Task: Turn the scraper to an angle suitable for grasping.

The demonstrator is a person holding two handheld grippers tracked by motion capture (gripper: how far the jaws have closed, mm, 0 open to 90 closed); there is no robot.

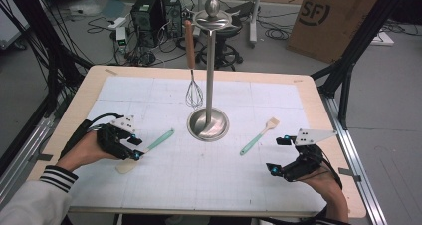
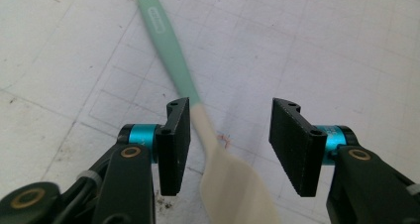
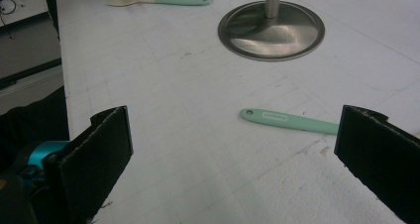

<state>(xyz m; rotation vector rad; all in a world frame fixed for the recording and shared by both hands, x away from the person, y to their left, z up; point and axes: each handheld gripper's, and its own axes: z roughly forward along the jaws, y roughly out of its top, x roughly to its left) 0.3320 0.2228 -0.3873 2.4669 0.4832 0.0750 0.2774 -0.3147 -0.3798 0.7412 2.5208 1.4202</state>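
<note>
You can read one marking clearly: the letters "SF" in a ring on the cardboard box [image 1: 334, 17] behind the table. Embossed labels on the spatula handles stay illegible.

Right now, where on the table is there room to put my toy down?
Free: the near middle of the mat, between the left gripper and right gripper, and both far corners. Crowded: around the stand, with whisk, spatula and brush close by.

Even, soft overhead light, faint shadows; close-up views slightly blurred.
</note>
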